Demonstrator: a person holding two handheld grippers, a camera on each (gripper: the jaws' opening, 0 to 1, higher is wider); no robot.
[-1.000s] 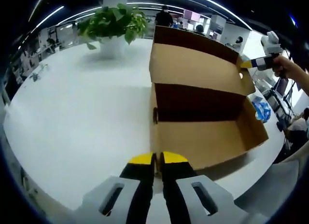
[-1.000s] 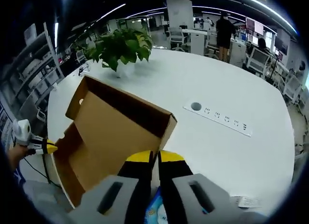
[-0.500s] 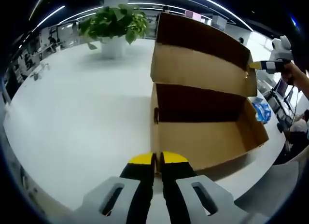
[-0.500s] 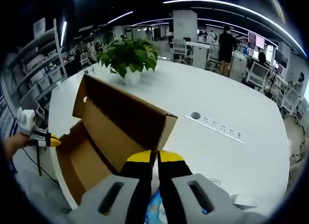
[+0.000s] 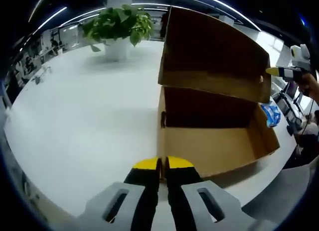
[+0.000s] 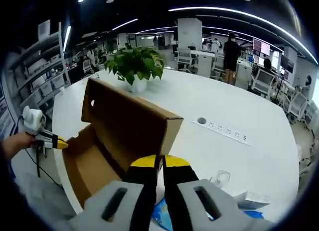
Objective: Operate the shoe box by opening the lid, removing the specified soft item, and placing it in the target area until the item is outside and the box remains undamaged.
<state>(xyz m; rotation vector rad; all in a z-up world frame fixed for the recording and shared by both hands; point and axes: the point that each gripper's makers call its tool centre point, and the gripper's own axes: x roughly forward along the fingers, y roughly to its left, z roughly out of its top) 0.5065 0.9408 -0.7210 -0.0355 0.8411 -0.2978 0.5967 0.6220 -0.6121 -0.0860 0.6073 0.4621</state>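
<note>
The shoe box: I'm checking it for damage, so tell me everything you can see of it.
The brown cardboard shoe box stands open on the round white table, its hinged lid raised nearly upright. The inside looks bare. Small round holes pierce the end walls and lid flaps. No tears or crushing show. The right gripper meets the lid's edge.

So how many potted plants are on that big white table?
1: the potted plant stands at the far side of the table, beyond the open shoe box. The lid could hide others.

Left gripper (image 5: 163, 164) and right gripper (image 6: 158, 162): black jaws with yellow tips, grey slotted mounts at lower frame.
</note>
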